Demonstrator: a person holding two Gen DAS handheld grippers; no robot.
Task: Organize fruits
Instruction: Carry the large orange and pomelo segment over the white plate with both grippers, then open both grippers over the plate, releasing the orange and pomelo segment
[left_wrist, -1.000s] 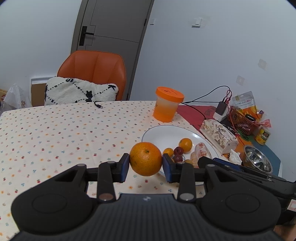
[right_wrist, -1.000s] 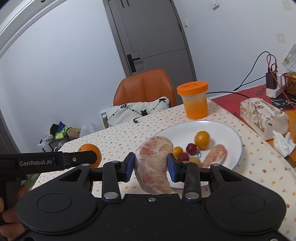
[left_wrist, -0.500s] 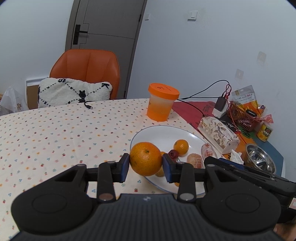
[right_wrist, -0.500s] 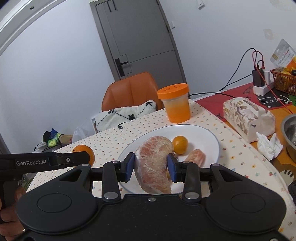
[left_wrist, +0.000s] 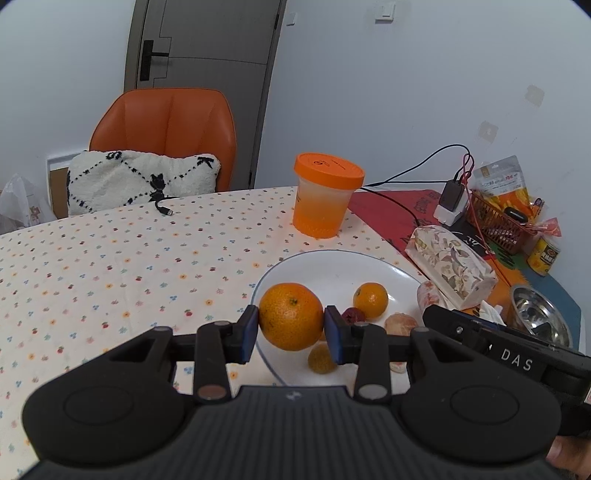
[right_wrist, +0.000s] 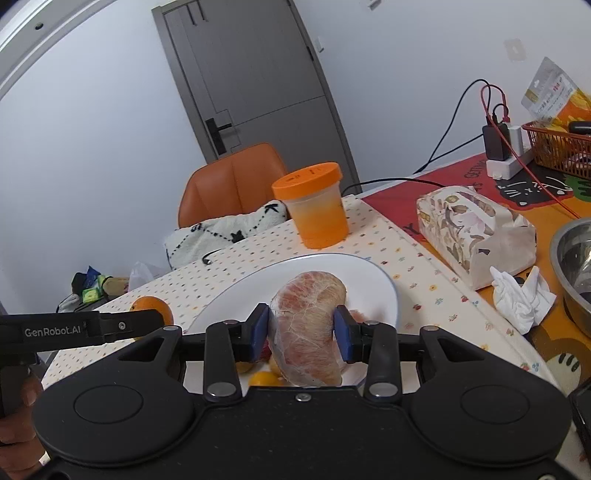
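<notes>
Where the left view looks across a dotted tablecloth (left_wrist: 110, 266) to an orange chair (left_wrist: 166, 125) and grey door (left_wrist: 199, 74), the left gripper (left_wrist: 291, 329) clamps an orange (left_wrist: 291, 315) over the near rim of a white plate (left_wrist: 332, 269).

In the right view, the right gripper (right_wrist: 303, 332) pinches a peeled pomelo wedge (right_wrist: 308, 328) above that plate (right_wrist: 332, 269), with a tissue box (right_wrist: 476, 232) to the right.

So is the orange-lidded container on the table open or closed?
Closed. The orange lid sits flat on the orange-lidded container, covering its whole top in both views.
</notes>
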